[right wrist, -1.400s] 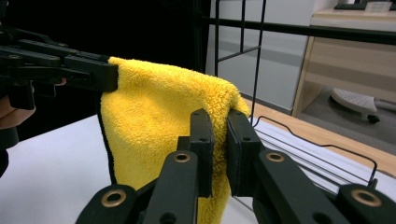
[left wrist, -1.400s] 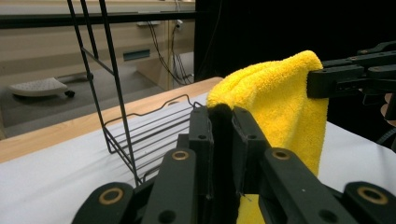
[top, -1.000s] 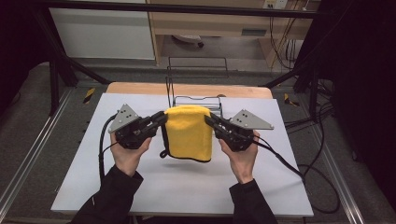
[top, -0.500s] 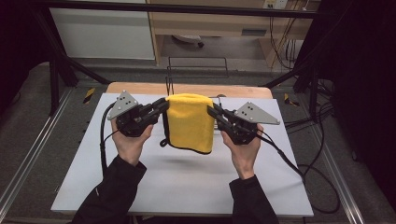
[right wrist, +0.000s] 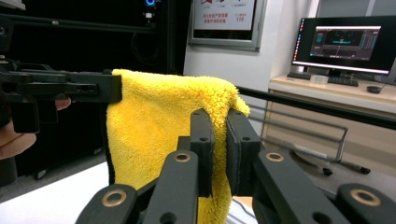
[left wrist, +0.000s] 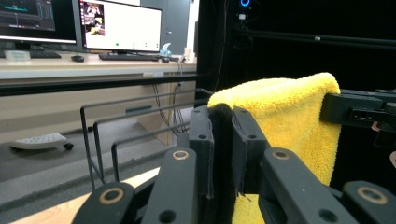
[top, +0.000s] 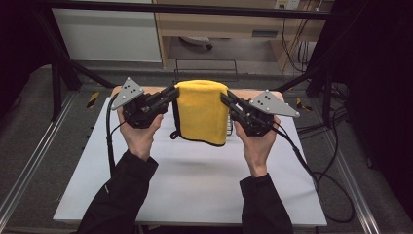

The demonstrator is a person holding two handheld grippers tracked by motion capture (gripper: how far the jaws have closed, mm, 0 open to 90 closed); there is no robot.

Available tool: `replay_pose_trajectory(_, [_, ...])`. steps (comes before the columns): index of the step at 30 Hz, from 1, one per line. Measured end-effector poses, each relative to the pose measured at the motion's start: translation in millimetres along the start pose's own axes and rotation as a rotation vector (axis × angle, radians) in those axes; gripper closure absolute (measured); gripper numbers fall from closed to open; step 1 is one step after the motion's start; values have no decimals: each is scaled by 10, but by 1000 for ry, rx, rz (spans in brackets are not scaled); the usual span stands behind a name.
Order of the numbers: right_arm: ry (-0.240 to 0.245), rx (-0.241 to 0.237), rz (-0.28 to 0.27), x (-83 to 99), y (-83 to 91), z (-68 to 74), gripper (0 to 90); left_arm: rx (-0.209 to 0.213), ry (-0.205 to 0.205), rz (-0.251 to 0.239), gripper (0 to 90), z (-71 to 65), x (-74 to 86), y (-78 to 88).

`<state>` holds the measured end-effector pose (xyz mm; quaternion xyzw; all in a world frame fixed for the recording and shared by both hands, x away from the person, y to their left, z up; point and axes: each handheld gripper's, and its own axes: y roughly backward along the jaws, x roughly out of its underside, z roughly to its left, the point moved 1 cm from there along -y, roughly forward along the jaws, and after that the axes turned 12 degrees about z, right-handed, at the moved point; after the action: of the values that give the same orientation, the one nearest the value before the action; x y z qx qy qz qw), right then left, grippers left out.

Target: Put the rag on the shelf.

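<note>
You are working over one white table (top: 195,190), the largest thing in the frame, and holding one folded yellow towel (top: 202,114) in the air above its far half, clear of the surface. Behind the towel, one black wire rack (left wrist: 100,140) is standing at the table's far edge, its bars upright, and nothing is showing between the bars that can be seen. You are gripping with two tools, one in each hand. Your left gripper (top: 170,95) is pinching the towel's upper left corner, its jaws drawn nearly together with the dark-edged cloth pressed between the pads. Your right gripper (top: 226,99) is clamping the upper right corner the same way, jaws close on the yellow pile. The towel is hanging doubled between them, its top fold level, its lower edge dangling free, and one small black loop (top: 173,135) is trailing from its lower left corner.
</note>
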<state>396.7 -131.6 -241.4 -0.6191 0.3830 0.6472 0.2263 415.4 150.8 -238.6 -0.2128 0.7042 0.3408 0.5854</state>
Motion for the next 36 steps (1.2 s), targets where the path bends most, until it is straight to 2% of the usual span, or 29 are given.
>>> replay_pose_trajectory(7, [-6, 24, -32, -157, -23, -54, 829, -4, 16, -38, 801, 20, -171, -61])
replay_pose_trajectory(25, [10, 67, -74, -545, -72, -240, 830, -29, -10, -92, 801, 42, -573, -164])
replay_pose_trajectory(27, [10, 71, -81, -588, -81, -253, 830, -33, -24, -97, 802, 51, -617, -162])
replay_pose_trajectory(34, [11, 86, -105, -720, -134, -301, 831, -36, -19, -123, 802, 76, -768, -183])
replay_pose_trajectory(36, [9, 90, -110, -773, -134, -319, 831, -40, -30, -128, 802, 69, -817, -182])
